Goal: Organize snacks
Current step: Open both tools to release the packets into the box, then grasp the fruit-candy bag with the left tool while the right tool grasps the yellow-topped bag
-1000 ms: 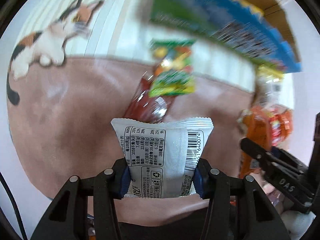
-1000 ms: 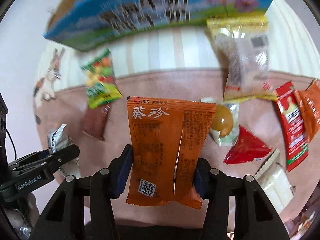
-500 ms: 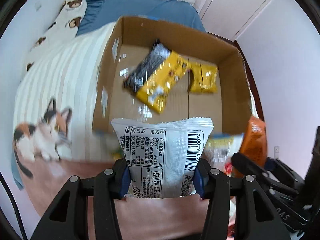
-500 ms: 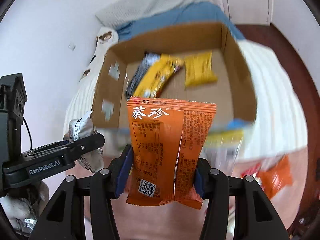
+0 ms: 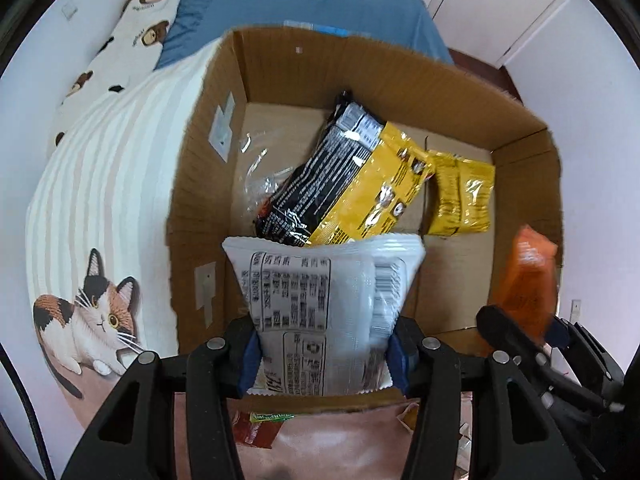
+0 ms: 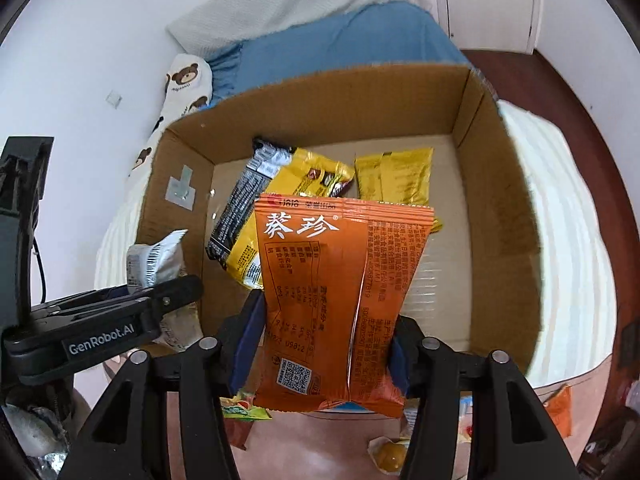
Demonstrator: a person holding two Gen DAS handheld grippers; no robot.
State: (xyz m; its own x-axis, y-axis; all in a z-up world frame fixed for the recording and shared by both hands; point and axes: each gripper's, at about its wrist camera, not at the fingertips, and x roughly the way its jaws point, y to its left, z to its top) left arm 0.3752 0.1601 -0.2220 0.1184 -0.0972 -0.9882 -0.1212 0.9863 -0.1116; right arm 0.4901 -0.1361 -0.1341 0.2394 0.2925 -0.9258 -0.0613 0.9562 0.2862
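An open cardboard box (image 5: 200, 200) (image 6: 500, 200) stands on the bed below both grippers. In it lie a black-and-yellow pack (image 5: 348, 184) (image 6: 248, 216), a small yellow packet (image 5: 460, 196) (image 6: 396, 176) and a clear wrapper (image 5: 256, 172). My left gripper (image 5: 322, 356) (image 6: 160, 304) has a white snack packet (image 5: 316, 304) (image 6: 154, 262) between its pads over the box's near left part. Its jaws are opening and the packet looks blurred. My right gripper (image 6: 320, 352) (image 5: 520, 336) has an orange snack packet (image 6: 340, 300) (image 5: 528, 280) between its pads over the near right part. Its jaws are opening too.
Loose snacks lie on the pink blanket in front of the box: a green packet (image 6: 244, 412), a yellow sweet (image 6: 388, 456), an orange packet (image 6: 560, 408). A cat print (image 5: 92, 320) is left of the box. A bear-print pillow (image 5: 136, 32) and blue bedding (image 5: 320, 4) lie behind it.
Both grippers have moved with their packets from above the loose snacks to above the open box. The box's inside has come into view. The white packet has turned blurry.
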